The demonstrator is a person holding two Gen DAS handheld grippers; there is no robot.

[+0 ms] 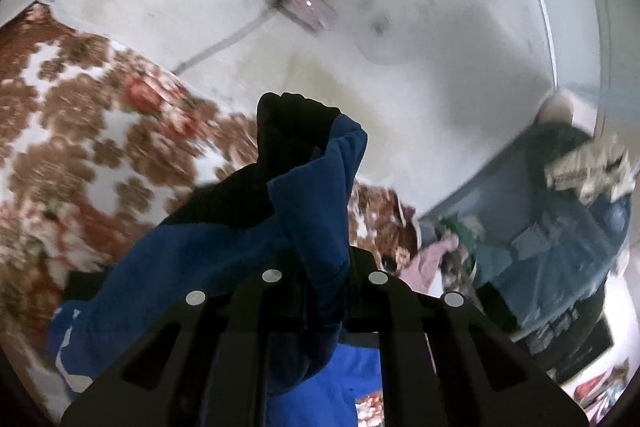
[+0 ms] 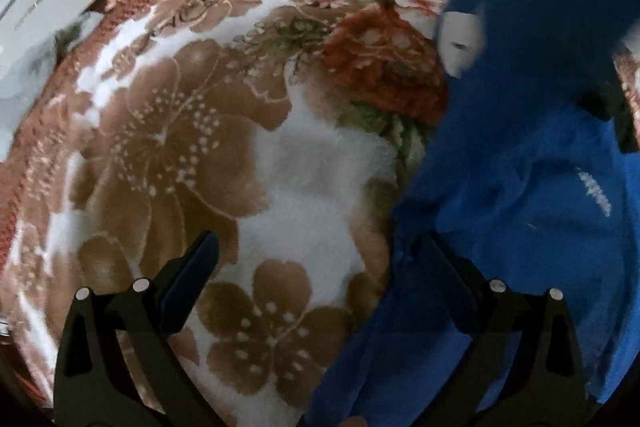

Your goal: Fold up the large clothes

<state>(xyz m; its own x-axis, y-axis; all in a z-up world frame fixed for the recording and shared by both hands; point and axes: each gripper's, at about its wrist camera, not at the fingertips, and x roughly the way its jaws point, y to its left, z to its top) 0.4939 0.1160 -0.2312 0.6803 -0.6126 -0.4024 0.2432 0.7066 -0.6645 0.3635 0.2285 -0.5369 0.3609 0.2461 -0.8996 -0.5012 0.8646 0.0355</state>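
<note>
While the left gripper [image 1: 320, 267] is clamped on a bunched fold of the blue-and-black fleece garment [image 1: 304, 179], the right gripper [image 2: 320, 267] hovers spread apart over the floral plush blanket [image 2: 192, 147]; the garment [image 2: 500, 207] lies at its right finger.

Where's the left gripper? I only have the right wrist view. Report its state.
Observer: The left gripper is shut on the blue garment, with a bunch of it sticking up between the fingers.
Operator: Tell me what colour that bunch is.
Observer: Blue with a black section at the top.
Operator: Say what's beyond the bed.
Observer: A pale wall behind the floral blanket, and blurred clutter to the right.
</note>
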